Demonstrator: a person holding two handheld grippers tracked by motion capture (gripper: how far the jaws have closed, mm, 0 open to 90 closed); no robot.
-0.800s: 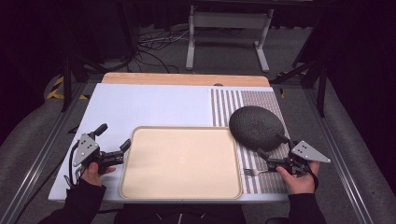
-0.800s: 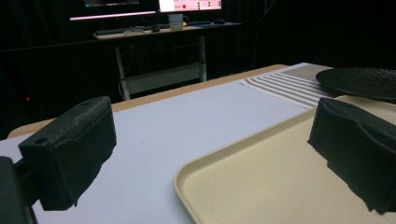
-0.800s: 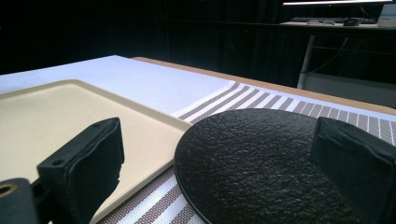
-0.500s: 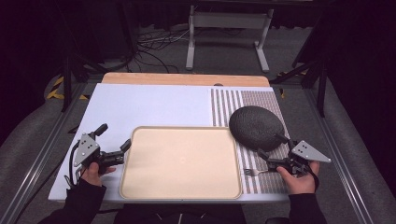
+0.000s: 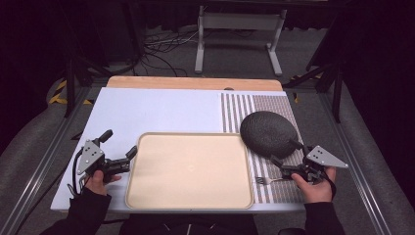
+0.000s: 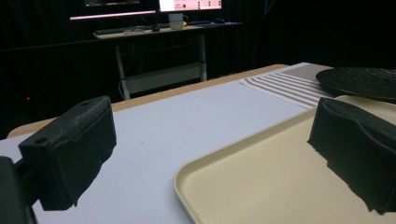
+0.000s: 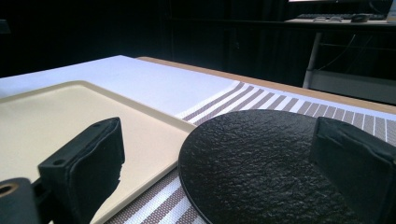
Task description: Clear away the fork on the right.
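A cream tray [image 5: 188, 169] lies at the table's front middle. To its right, a black textured plate [image 5: 268, 133] rests on a striped placemat [image 5: 259, 105], and a fork [image 5: 266, 180] lies in front of the plate. My left gripper [image 5: 119, 143] is open at the tray's left edge; the tray's corner [image 6: 261, 177] shows between its jaws, and one jaw hangs over the tray. At the plate's near right rim my right gripper [image 5: 285, 152] is open. The plate [image 7: 261, 163] lies between its jaws, and I cannot tell whether they touch it. Neither gripper holds anything.
The white tabletop [image 5: 161, 110] stretches behind the tray to a wooden strip [image 5: 195, 83] along the far edge. Metal rails [image 5: 44, 161] run along both sides of the table. Beyond the table stand a desk frame [image 5: 240, 29] and cables on the floor.
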